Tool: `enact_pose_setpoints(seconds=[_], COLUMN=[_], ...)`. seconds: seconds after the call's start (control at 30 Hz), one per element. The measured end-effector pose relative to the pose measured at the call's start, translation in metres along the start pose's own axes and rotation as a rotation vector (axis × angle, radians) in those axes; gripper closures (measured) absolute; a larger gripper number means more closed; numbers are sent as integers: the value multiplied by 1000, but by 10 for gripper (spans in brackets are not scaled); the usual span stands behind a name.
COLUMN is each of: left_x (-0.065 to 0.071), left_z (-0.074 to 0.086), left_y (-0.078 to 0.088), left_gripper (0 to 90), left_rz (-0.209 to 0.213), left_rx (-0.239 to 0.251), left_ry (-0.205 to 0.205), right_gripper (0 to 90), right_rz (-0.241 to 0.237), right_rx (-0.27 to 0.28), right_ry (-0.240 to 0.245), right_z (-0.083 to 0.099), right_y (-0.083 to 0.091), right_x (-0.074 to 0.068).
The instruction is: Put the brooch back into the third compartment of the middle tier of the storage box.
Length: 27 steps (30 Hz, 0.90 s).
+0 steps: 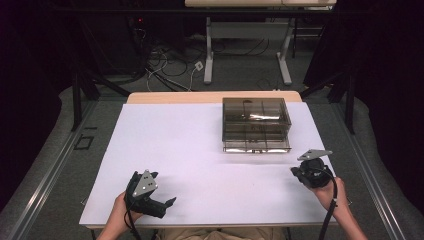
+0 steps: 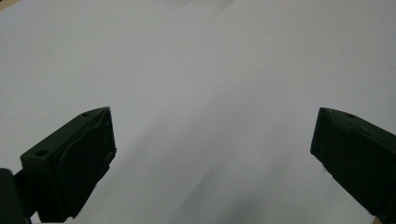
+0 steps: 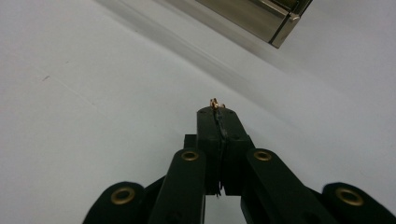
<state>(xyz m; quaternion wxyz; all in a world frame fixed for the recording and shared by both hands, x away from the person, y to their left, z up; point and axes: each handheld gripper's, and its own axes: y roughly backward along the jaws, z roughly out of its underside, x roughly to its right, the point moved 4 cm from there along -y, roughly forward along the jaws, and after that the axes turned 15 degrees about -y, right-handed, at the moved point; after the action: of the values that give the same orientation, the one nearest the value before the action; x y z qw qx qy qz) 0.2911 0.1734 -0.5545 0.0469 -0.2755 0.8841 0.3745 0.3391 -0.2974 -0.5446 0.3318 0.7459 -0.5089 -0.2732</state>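
A smoky clear box with small compartments [image 1: 256, 125] stands on the white table sheet [image 1: 200, 150], right of the middle; its lower corner [image 3: 261, 14] shows at the top of the right gripper view. My right gripper [image 1: 295, 173] rests near the front right of the sheet, a short way before the box. Its jaws [image 3: 218, 112] are pressed together, and a tiny gold-coloured piece [image 3: 215, 103] sticks out at their tips. What the piece is I cannot make out. My left gripper [image 1: 162, 190] lies at the front left, jaws wide apart [image 2: 212, 140] over bare sheet, nothing between them.
The sheet's front edge [image 1: 200, 224] runs just before both hands. Beyond the table's far edge, cables [image 1: 165, 65] lie on the floor and the legs of another table [image 1: 247, 50] stand there. Dark curtains hang at both sides.
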Motion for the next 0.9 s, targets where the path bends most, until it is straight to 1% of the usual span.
enact_pose_setpoints(seconds=[0.07,0.13,0.27,0.37,0.47,0.7,0.83,0.9], left_x=[0,0,0,-1,-1,-1,-1,0], left_z=[0,0,0,0,0,0,0,0], left_y=[0,0,0,0,0,0,0,0], left_gripper=[1,1,1,1,1,1,1,1], left_rz=[-3,-1,0,1,1,1,2,2], left_rx=[-2,0,-1,-6,-6,-6,-6,-4], left_ry=[-4,0,2,-3,-2,-2,-3,-2], right_gripper=[889,890,890,890,889,890,890,890], right_rz=[1,5,5,6,8,8,17,11], right_rx=[10,16,33,46,57,75,89,89], right_ry=[-2,-2,8,-2,2,11,12,16], right_z=[-1,-1,-3,-4,-5,-7,-9,-10], right_y=[0,1,2,2,2,2,2,2], right_x=[0,-1,-1,-3,-3,-5,-5,-5])
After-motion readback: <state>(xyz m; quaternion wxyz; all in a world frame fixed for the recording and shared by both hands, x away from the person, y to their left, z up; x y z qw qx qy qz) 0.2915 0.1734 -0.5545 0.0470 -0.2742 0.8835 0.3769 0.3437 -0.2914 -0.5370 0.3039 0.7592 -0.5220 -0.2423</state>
